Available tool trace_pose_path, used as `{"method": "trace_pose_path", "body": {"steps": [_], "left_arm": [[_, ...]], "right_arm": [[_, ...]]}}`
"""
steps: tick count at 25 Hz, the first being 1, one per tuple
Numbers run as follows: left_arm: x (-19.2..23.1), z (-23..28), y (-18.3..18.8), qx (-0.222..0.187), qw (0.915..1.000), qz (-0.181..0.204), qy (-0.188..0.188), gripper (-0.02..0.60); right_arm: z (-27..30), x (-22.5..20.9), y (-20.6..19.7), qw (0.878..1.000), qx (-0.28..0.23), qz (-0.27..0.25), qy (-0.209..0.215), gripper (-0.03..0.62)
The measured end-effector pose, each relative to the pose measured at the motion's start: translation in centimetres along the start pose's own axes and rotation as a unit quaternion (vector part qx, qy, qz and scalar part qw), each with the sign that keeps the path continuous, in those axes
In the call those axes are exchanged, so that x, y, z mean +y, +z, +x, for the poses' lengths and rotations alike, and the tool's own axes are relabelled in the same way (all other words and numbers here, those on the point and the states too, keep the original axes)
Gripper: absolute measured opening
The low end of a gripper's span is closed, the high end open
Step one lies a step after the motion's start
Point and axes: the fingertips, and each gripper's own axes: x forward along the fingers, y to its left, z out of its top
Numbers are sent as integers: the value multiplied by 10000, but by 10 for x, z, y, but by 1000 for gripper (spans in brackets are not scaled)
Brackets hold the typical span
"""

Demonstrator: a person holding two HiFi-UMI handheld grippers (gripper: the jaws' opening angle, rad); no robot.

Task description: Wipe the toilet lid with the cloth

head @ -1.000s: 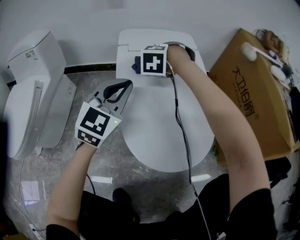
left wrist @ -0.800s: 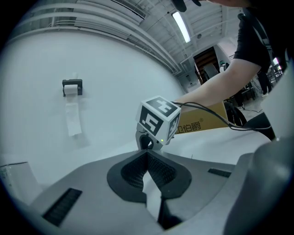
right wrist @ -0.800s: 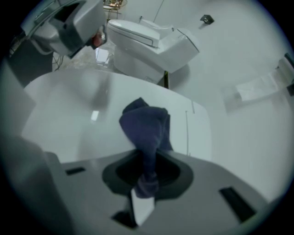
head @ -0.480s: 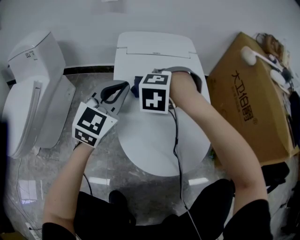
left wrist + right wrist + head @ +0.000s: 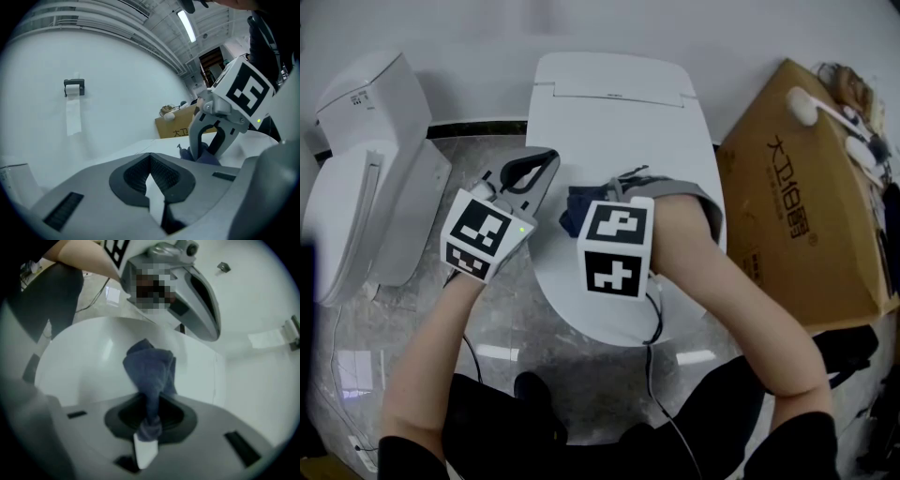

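Observation:
The white toilet lid (image 5: 623, 122) lies shut in the middle of the head view. A dark blue cloth (image 5: 572, 217) rests on its left-middle part, with my right gripper (image 5: 589, 206) shut on it. In the right gripper view the cloth (image 5: 151, 371) bunches up from between the jaws of the right gripper (image 5: 149, 420) and drapes onto the lid (image 5: 79, 366). My left gripper (image 5: 539, 164) hovers at the lid's left edge, shut and holding nothing. In the left gripper view the left gripper (image 5: 152, 176) shows its pads meeting, and the right gripper (image 5: 213, 138) stands beyond on the cloth (image 5: 202, 155).
A second white toilet (image 5: 366, 169) stands at the left. A cardboard box (image 5: 797, 197) with white tools (image 5: 825, 108) on top sits close at the right. A cable (image 5: 654, 323) trails off the lid's front. A paper holder (image 5: 74, 87) hangs on the wall. The floor is grey marble.
My right gripper has dragged the cloth from the back of the lid toward its front-left part. The left gripper has stayed almost in place beside the lid.

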Motion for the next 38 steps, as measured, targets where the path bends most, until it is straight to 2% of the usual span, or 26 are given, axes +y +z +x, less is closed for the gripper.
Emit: {"method": "trace_pose_path", "body": {"steps": [15,20,22,24,29,34,38], "left_arm": [[-8,1,-3,52,10000,12,-62,15],[-10,0,-4,80,9999,36,-89,15],[-10,-1,-4,90,9999,38,-88,15],[-8,-4,-2,56,10000,-15,-62,15],[4,-18,2,-15,9999,-99,41,15],[21,-38,-1,-3,9996,-155,250,15],[31,-48,-4,12,9993,-150,349,15]], "right_arm": [[-42,82,0,10000,-39,-80,24,78],[-47,95,2,9999,-100,-93,52,78],[-49,93,3,9994,-303,-10,141,78],[-52,68,0,9983,-528,237,74,78],[-38,-69,-2,9933,-551,557,-856,78],[13,-172,33,9911,-530,455,-1138,78],[53,-226,57,9904,-491,313,-1256,78]]}}
